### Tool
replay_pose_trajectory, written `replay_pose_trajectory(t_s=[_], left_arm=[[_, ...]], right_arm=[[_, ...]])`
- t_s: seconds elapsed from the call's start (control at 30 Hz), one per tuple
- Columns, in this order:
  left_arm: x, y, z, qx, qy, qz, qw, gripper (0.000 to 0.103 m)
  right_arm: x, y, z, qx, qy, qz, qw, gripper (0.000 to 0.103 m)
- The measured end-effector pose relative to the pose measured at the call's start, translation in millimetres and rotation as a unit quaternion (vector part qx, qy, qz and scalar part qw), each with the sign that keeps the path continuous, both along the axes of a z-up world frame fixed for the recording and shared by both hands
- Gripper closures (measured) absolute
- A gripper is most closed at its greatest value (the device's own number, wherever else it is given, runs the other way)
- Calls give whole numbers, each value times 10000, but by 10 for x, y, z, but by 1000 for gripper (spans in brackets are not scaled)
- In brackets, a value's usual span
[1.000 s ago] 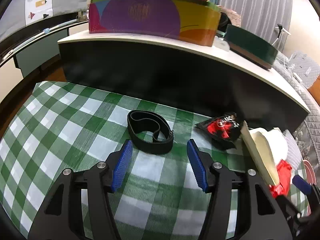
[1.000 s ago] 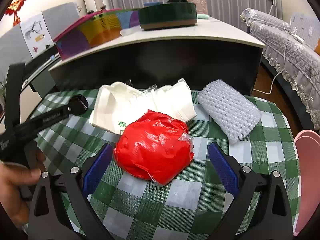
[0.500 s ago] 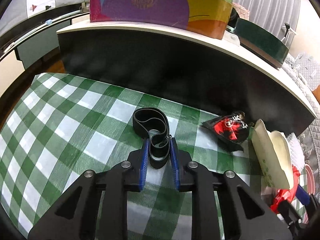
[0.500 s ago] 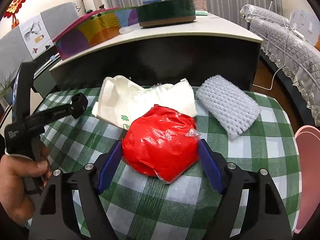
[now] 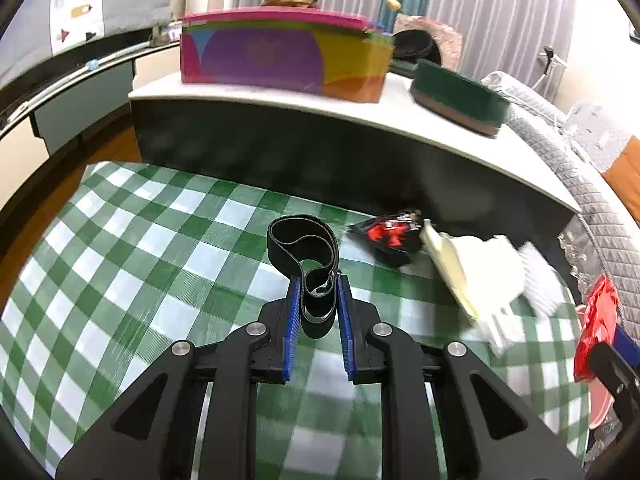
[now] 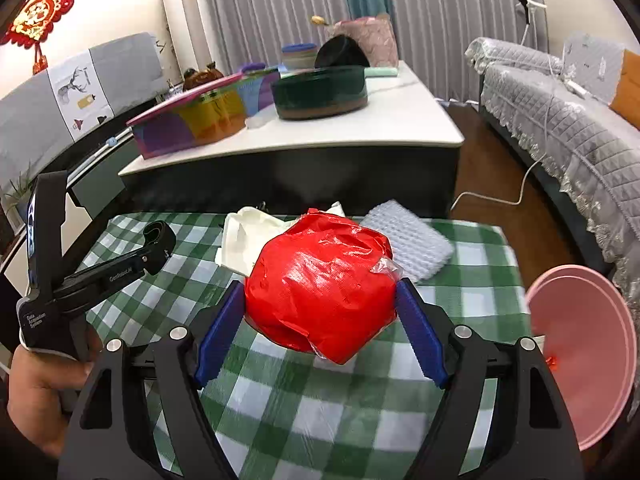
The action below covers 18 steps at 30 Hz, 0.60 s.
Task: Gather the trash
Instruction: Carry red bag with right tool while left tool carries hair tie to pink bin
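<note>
My left gripper [image 5: 318, 280] is shut on a black elastic band [image 5: 303, 246] and holds it lifted above the green checked tablecloth [image 5: 140, 264]. My right gripper [image 6: 320, 288] is shut on a red plastic bag [image 6: 320, 284] and holds it above the cloth. A black and red wrapper [image 5: 390, 232], a white paper bag [image 5: 476, 268] and a white bubble-wrap piece [image 6: 408, 240] lie on the table. A pink bin [image 6: 584, 360] stands at the right, beside the table.
A dark counter with a white top [image 5: 360, 120] rises behind the table and carries a colourful box [image 5: 280, 56] and a green box [image 5: 456, 96]. A grey sofa [image 6: 560, 120] stands to the right. The left gripper's handle and hand [image 6: 60, 280] show in the right wrist view.
Both grippers closed, the left on the black band and the right on the red bag. Both then rose, lifting their loads off the cloth.
</note>
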<state>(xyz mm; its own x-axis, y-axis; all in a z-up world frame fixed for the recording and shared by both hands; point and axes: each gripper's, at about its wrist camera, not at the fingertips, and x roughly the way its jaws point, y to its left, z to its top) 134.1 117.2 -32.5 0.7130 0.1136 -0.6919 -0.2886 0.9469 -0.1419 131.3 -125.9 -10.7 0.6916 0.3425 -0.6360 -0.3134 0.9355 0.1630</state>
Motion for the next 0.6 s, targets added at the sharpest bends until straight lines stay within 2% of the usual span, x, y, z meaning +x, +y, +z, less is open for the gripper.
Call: replay_pose_trajectory(t_s=[0.43,0.6], left_arm=[[-516,-318,348,162,-325,-312,9989,85],[-652,-446,399,153,-390,-398,9983,85]], right_arm=[[-449,-395,352,-100,-385,-140,9991,27],[-555,-593,464,48,-436,-333,9985,27]])
